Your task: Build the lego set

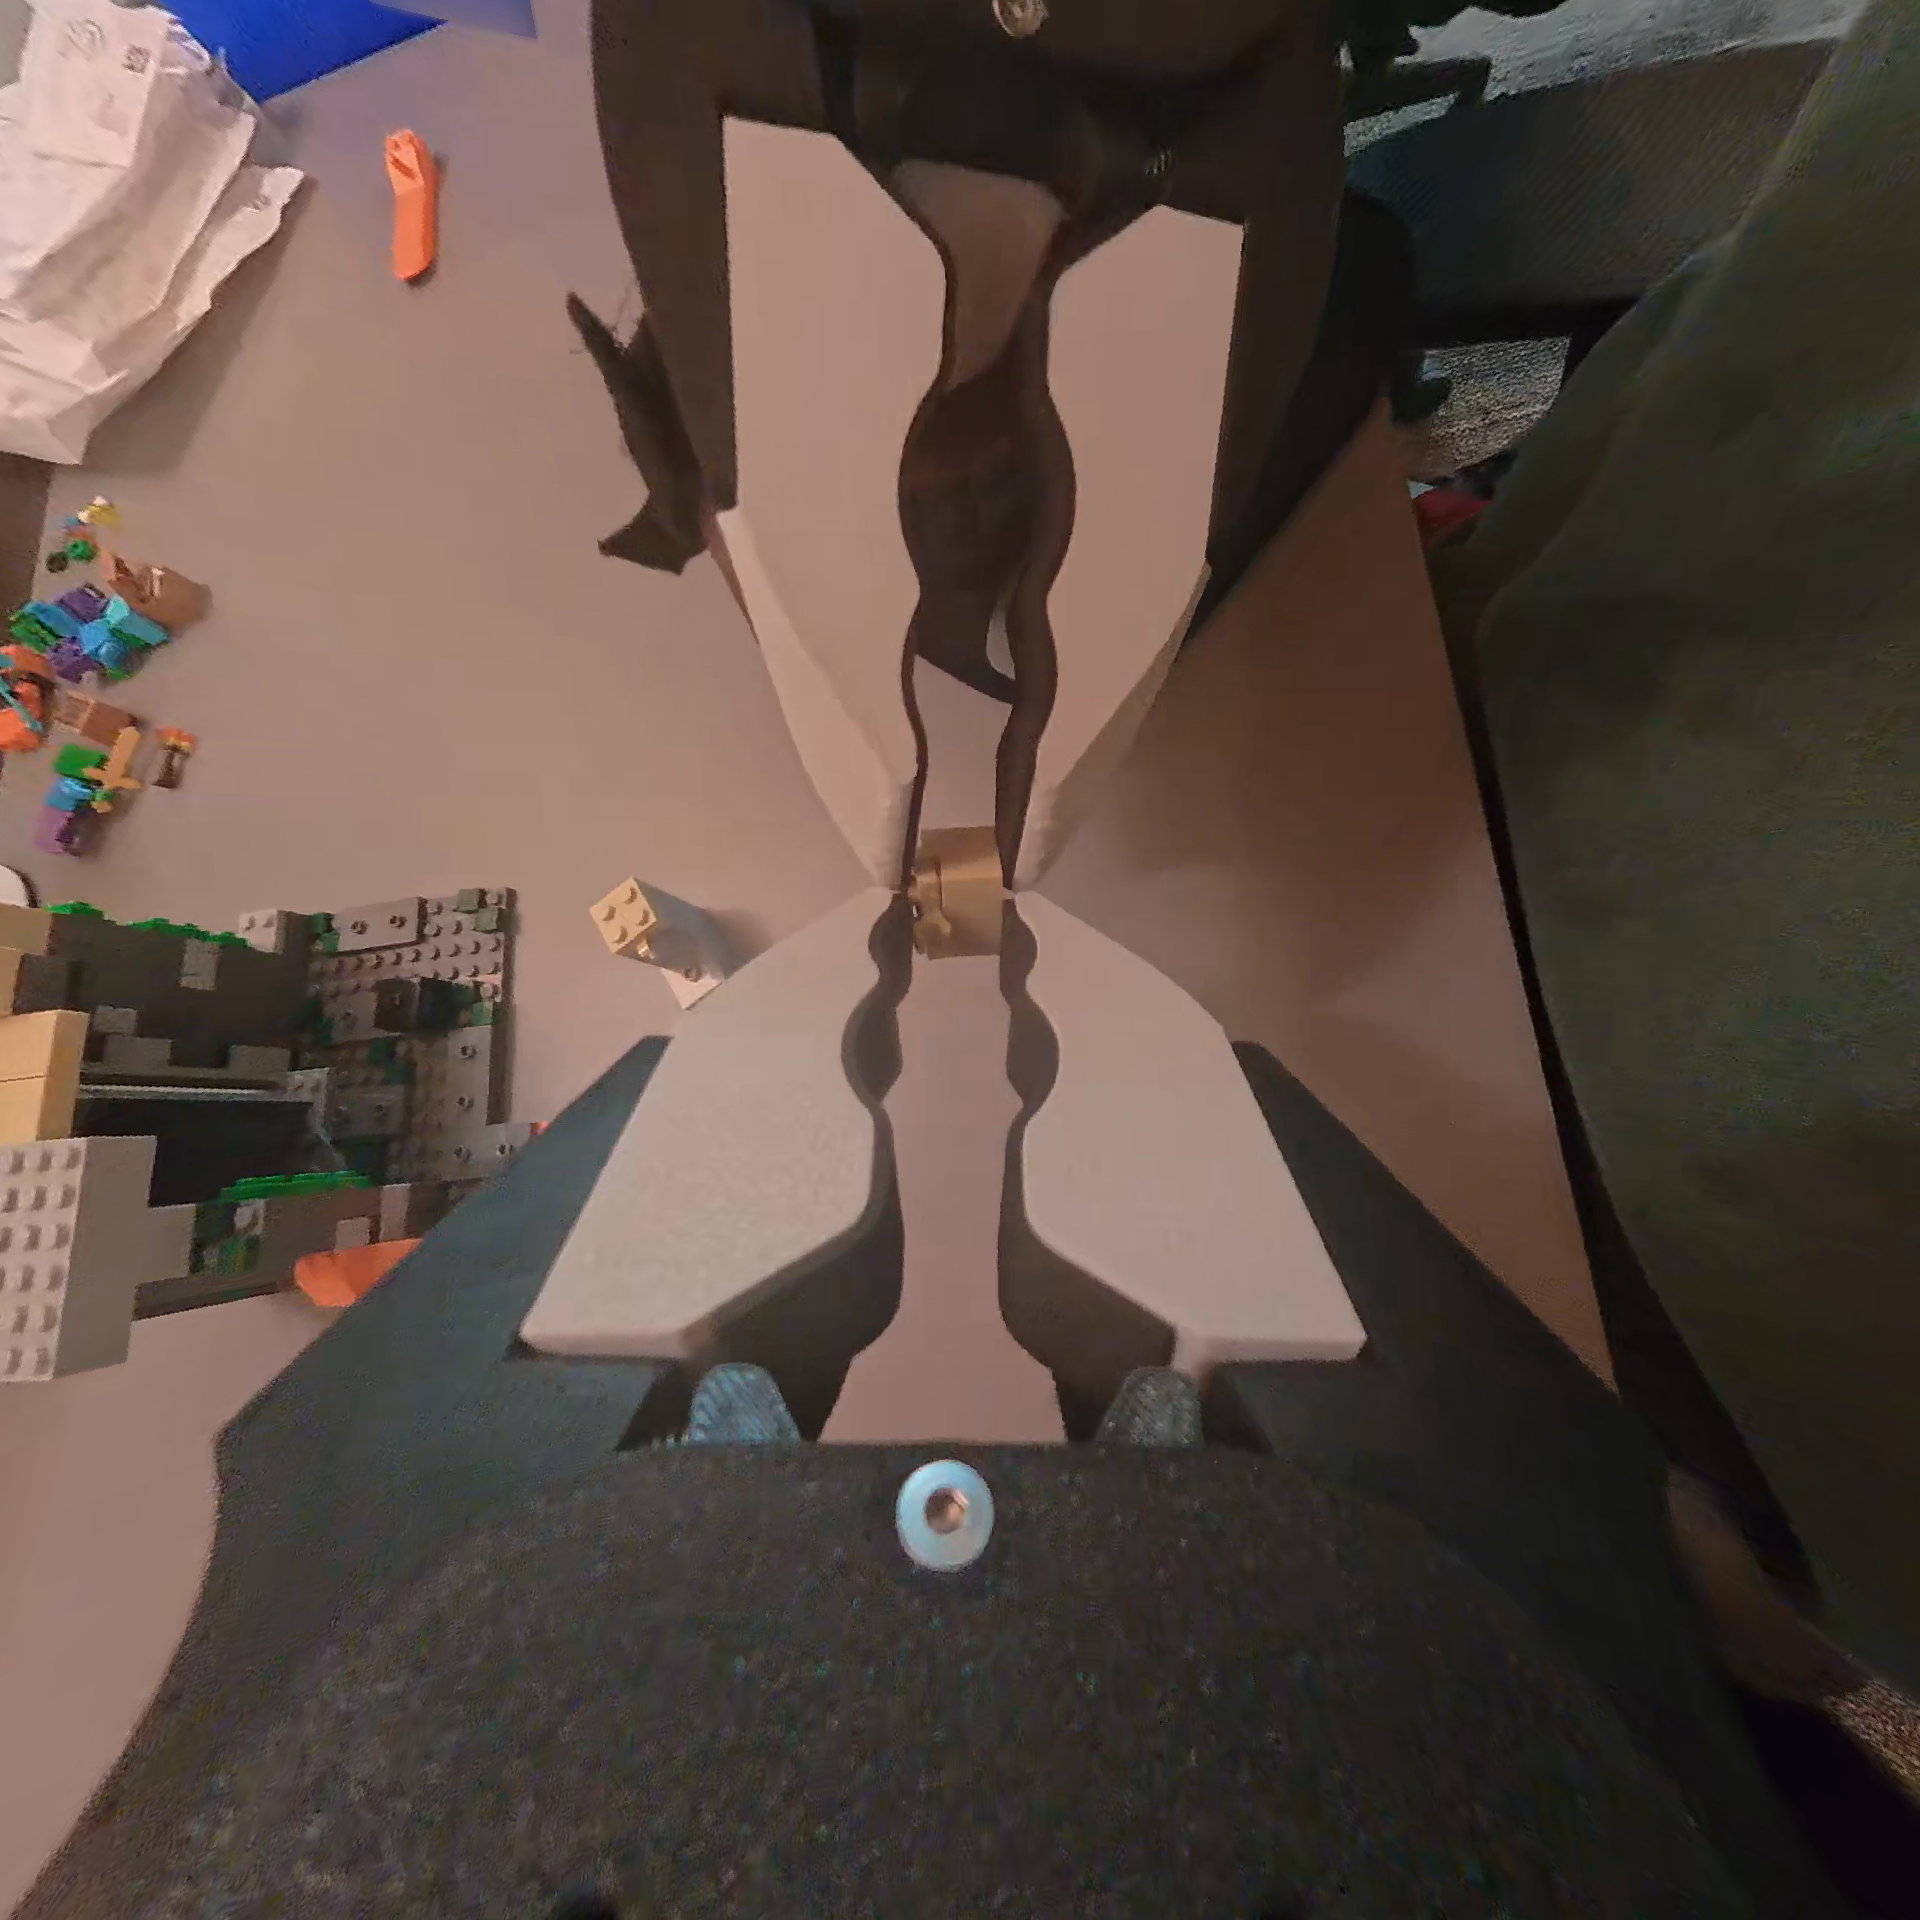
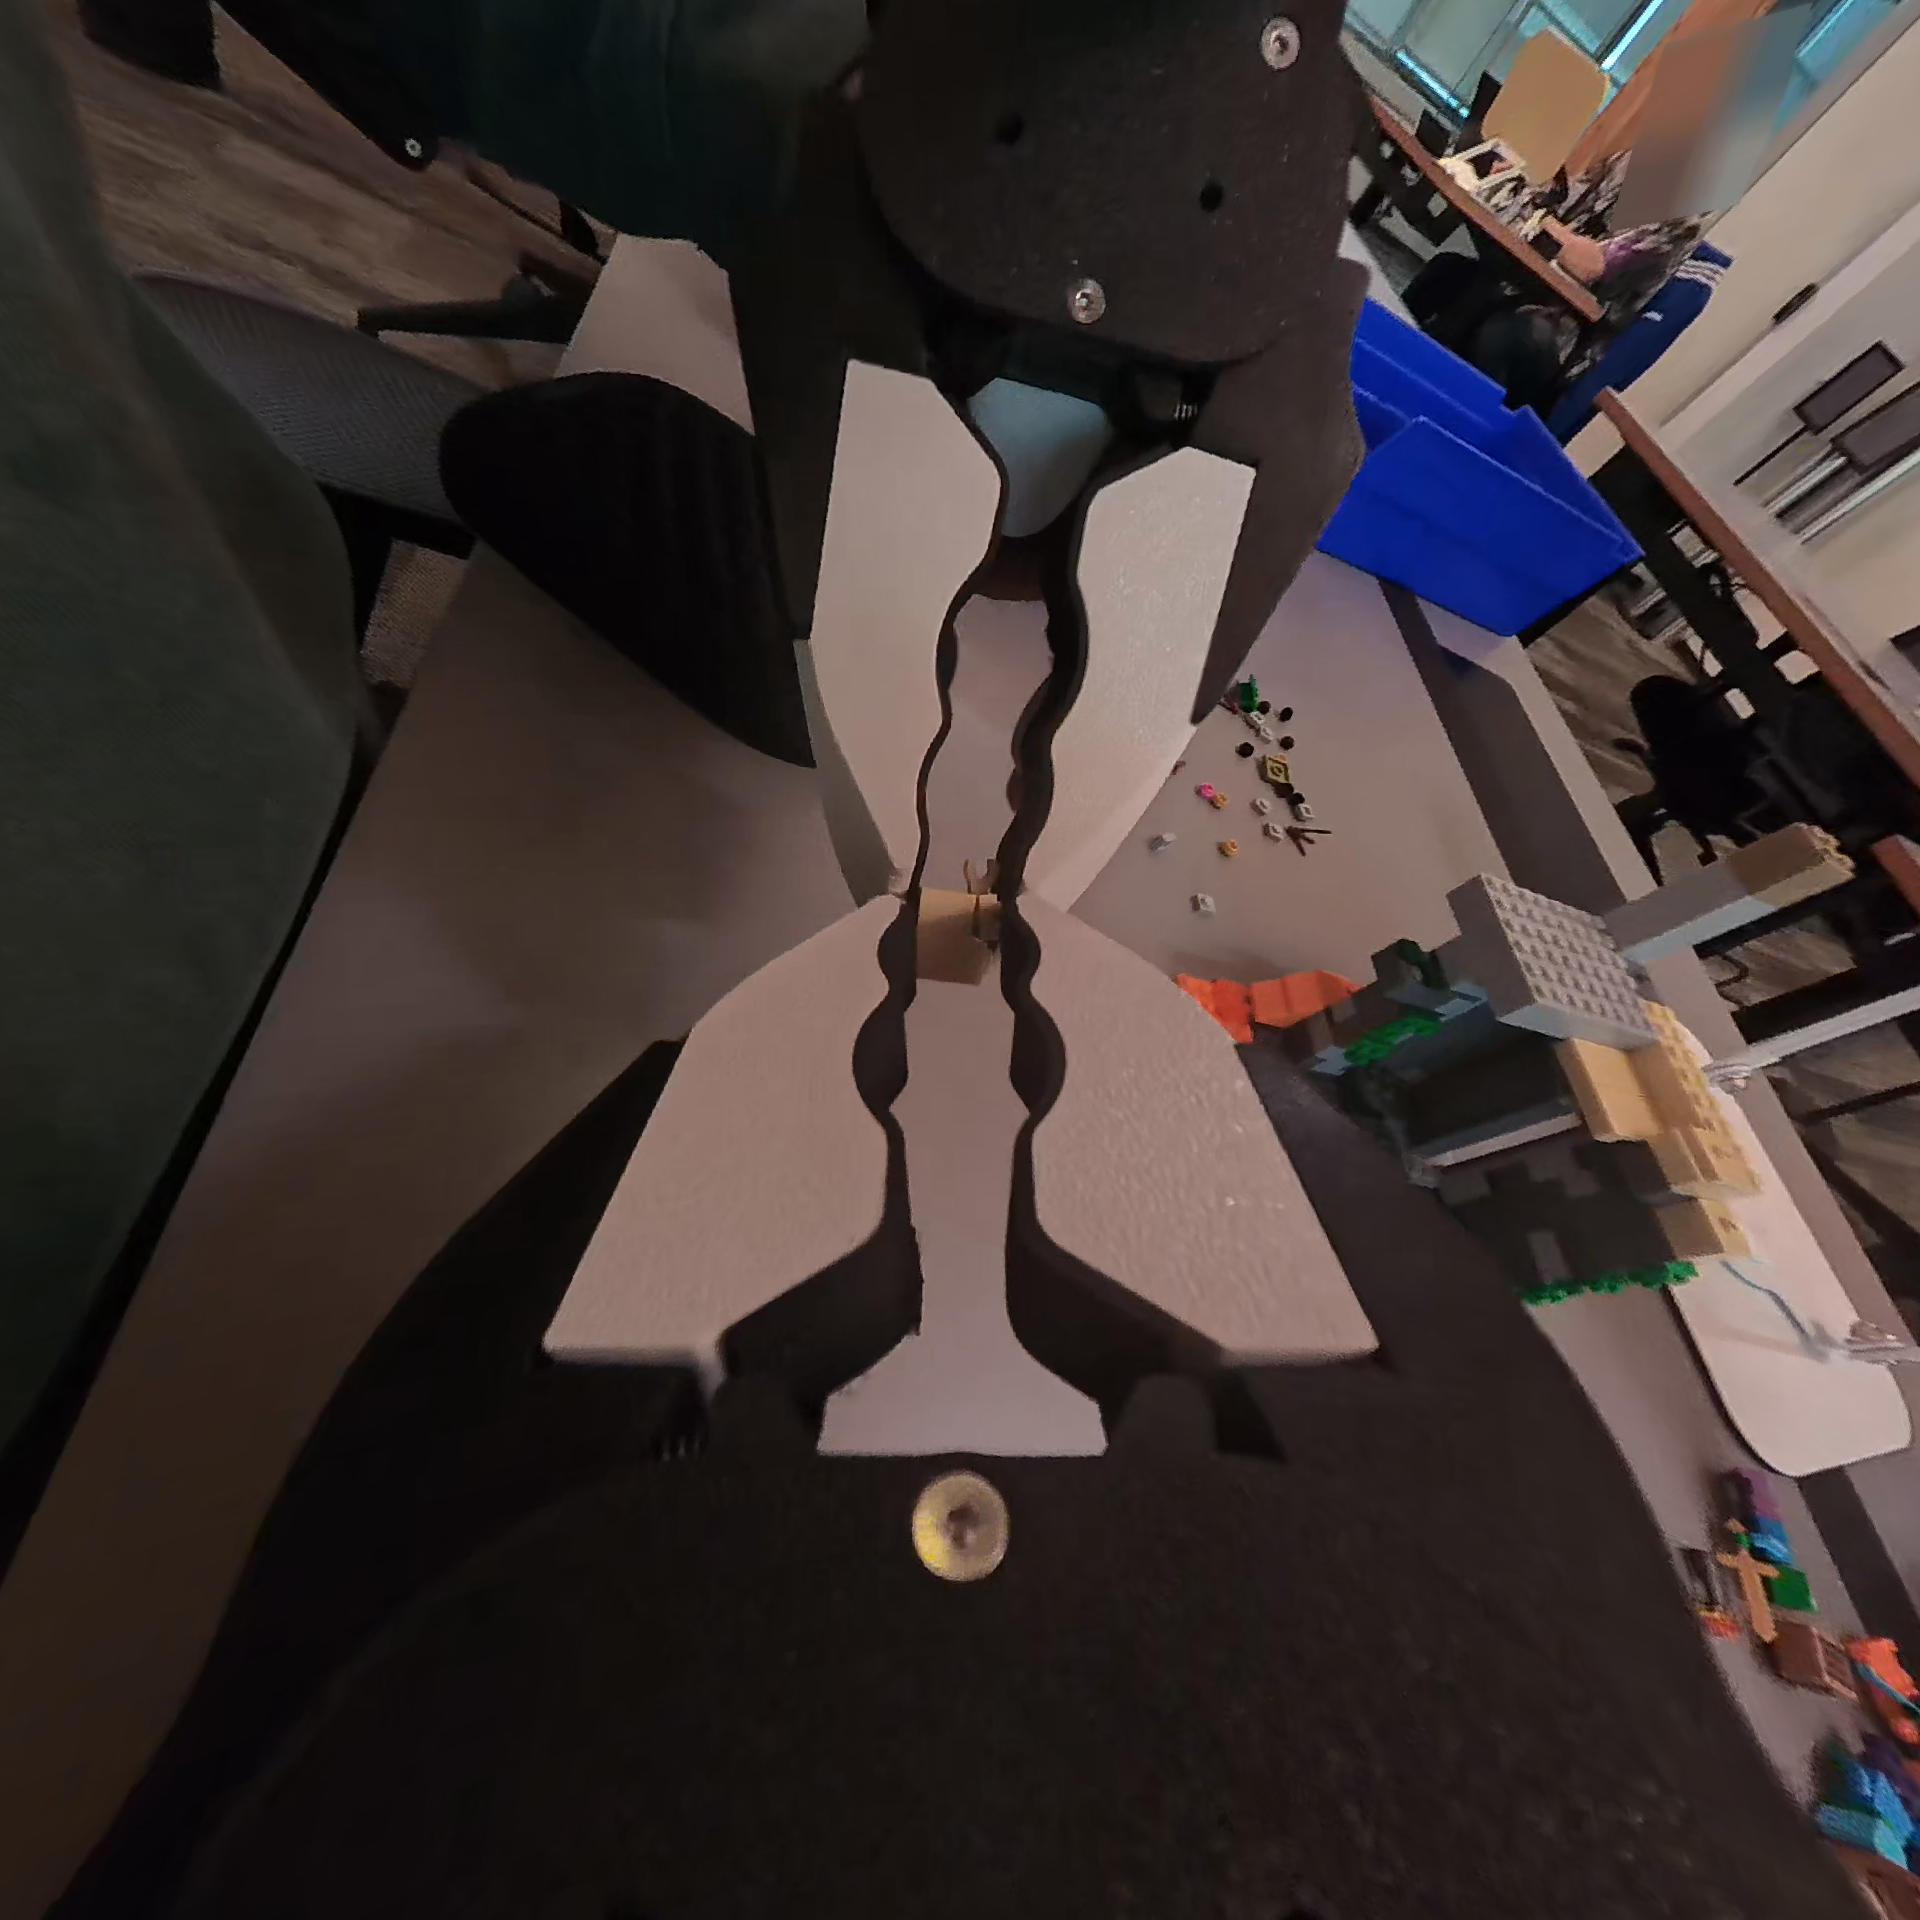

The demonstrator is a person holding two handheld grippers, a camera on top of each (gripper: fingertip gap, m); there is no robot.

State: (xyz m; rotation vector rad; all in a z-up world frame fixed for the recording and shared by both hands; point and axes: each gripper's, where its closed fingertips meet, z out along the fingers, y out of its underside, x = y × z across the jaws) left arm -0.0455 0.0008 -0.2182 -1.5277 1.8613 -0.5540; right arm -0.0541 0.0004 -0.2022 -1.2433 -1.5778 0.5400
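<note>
Nearby, brick model [image 1: 312,1091], loose bricks [image 1: 83,665].

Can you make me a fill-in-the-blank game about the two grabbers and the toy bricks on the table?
1. The left gripper and the right gripper meet tip to tip on one small ____-coloured brick.
2. The storage bins at the far end of the table are ____.
3. The loose tan brick beside the big brick model shows ____ studs on top.

Missing words: tan; blue; four
</note>
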